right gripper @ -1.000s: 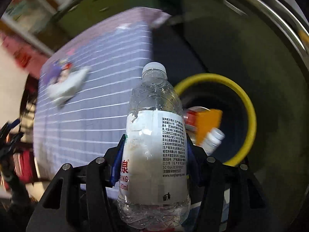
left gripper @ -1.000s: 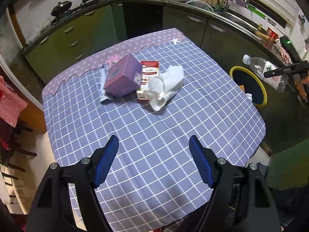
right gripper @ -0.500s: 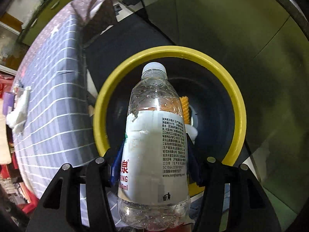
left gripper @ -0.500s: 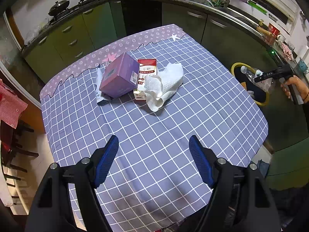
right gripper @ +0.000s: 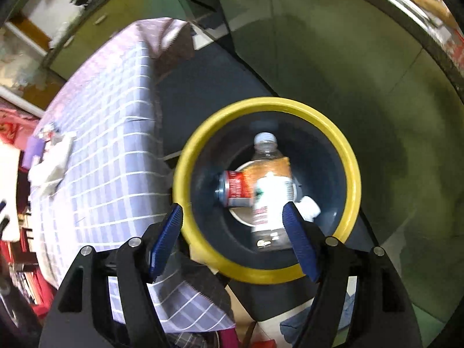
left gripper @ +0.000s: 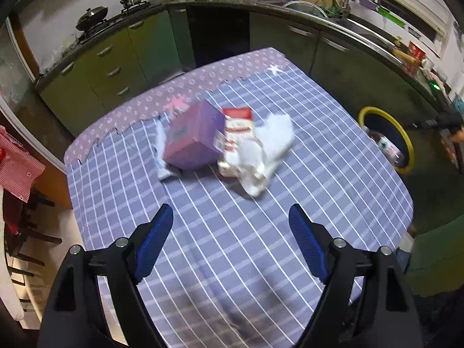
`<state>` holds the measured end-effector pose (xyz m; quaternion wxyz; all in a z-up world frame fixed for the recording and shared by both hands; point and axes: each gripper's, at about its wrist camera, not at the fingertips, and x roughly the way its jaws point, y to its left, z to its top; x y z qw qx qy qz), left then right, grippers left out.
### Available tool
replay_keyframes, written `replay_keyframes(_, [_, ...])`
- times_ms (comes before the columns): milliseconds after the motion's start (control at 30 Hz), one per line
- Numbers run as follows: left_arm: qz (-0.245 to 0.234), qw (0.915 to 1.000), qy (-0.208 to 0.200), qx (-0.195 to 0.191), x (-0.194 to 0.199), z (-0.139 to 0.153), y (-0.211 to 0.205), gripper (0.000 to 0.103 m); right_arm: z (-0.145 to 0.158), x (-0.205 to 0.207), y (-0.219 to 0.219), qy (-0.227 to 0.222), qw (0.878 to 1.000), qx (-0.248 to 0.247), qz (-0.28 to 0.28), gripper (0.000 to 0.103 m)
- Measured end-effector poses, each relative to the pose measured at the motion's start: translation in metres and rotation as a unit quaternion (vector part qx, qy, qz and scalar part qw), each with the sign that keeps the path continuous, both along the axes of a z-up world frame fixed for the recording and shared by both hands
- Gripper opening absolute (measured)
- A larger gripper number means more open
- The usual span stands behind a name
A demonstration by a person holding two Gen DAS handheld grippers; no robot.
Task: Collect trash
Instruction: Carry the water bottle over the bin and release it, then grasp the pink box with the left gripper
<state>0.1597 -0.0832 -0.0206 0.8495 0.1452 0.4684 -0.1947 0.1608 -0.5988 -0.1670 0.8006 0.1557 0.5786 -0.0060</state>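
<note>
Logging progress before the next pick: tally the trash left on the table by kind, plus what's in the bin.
Boxes: 2, purple box, red-and-white box
Crumpled tissue: 1
White wrapper: 1
Plastic bottle in bin: 1
Red can in bin: 1
Total: 6

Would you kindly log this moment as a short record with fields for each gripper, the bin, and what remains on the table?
left gripper: open, holding nothing, above the checked tablecloth
right gripper: open, above the yellow-rimmed bin
water bottle: inside the bin, blurred, clear of the fingers
bin contents: also a red can and something orange
left on table: purple box, red-and-white carton, crumpled white paper, a white wrapper
</note>
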Motion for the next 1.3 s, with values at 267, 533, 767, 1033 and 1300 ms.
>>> replay_keyframes(267, [-0.003,0.9986,0.042,-0.033,0.092,0.0,0.007,0.086,0.013,-0.002,0.036,-0.005,0.999,0.002,0.031,0.071])
replay_keyframes(533, [-0.021,0.9926,0.109,-0.05,0.161,-0.036,0.002,0.086,0.009,0.001,0.048,0.005,0.999,-0.002,0.046,0.071])
replay_keyframes(767, [-0.028,0.987,0.151,-0.046,0.177,-0.063,-0.002,0.085,0.01,0.006,0.058,0.013,0.999,-0.005,0.053,0.071])
replay_keyframes(1033, [-0.03,0.9807,0.186,-0.053,0.183,-0.08,-0.001,0.085,0.012,0.014,0.075,0.015,0.998,-0.008,0.066,0.072])
replay_keyframes(1300, [-0.039,0.9768,0.199,-0.067,0.185,-0.088,-0.001,0.083,0.012,0.016,0.082,0.018,0.997,-0.009,0.072,0.072])
